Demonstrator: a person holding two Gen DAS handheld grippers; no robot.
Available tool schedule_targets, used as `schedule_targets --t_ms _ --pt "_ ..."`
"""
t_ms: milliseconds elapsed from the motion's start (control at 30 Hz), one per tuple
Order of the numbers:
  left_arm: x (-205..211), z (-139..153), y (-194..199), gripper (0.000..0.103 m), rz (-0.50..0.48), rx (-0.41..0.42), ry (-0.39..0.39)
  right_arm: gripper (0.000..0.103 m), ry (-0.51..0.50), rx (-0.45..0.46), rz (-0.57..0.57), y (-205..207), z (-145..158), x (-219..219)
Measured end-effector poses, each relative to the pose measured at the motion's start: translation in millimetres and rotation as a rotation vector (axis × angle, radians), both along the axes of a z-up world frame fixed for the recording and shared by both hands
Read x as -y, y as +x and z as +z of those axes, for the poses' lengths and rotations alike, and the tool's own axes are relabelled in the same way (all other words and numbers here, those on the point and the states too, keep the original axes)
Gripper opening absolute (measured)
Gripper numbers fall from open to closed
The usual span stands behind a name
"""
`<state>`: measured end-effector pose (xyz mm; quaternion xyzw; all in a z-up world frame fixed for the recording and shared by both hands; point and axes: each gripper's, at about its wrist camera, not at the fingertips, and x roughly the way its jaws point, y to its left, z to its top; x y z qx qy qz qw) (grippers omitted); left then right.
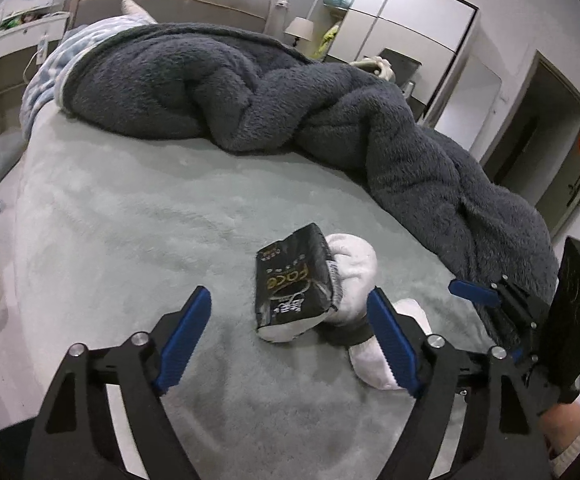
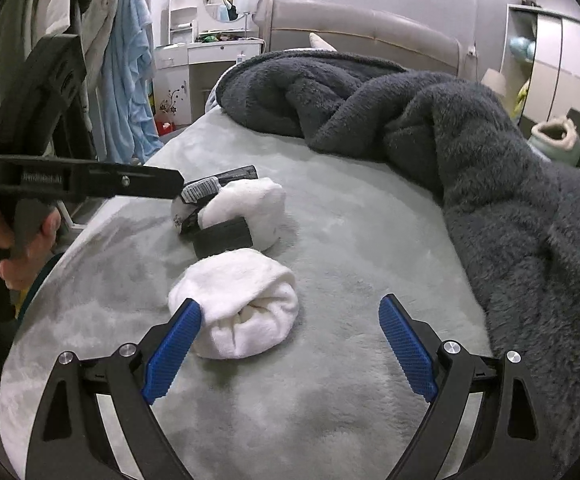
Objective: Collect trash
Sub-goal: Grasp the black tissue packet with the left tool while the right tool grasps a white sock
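A black tissue pack [image 1: 294,280] with gold lettering lies on the grey-green bed cover [image 1: 129,220], leaning on a white fluffy sock [image 1: 354,256] with a dark cuff. My left gripper [image 1: 287,300] stands open; the pack's near end sits between its blue fingers, apart from both pads. In the right wrist view a second rolled white sock [image 2: 237,308] lies just ahead of my open right gripper [image 2: 290,306]. Its left finger [image 2: 177,336] is against the roll's left side, its right one well clear. Behind it are the other sock [image 2: 249,208] and the pack [image 2: 209,190].
A bulky dark grey fleece blanket [image 1: 330,120] covers the far and right side of the bed. The bed edge drops off at the left, where clothes [image 2: 125,60] hang. A white dresser [image 2: 209,56] with a round mirror and a wardrobe [image 1: 390,20] stand beyond.
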<state>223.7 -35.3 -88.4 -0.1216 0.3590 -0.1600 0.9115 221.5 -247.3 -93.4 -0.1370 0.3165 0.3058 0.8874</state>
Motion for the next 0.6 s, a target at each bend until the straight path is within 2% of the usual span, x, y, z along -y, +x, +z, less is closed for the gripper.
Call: schedule_targets --t_ms 100,267,400,467,600 --pt "8 -3 3 0.073 -0.021 0.003 0.028 0.092 0.005 -0.010 0.005 3 -2 -2" --pt "19 -9 12 0.056 -0.039 -0.002 0.095 0.092 0.019 -0.022 0.007 4 -1 -1" --pt "18 -8 14 0.045 -0.042 0.009 0.079 0.092 0.032 -0.029 0.009 2 1 2" --pt "17 -7 15 0.032 -0.041 0.012 0.074 0.092 0.049 -0.030 0.012 1 3 4" --pt "17 -7 17 0.023 -0.041 0.006 0.086 0.092 0.094 -0.050 0.023 1 8 4"
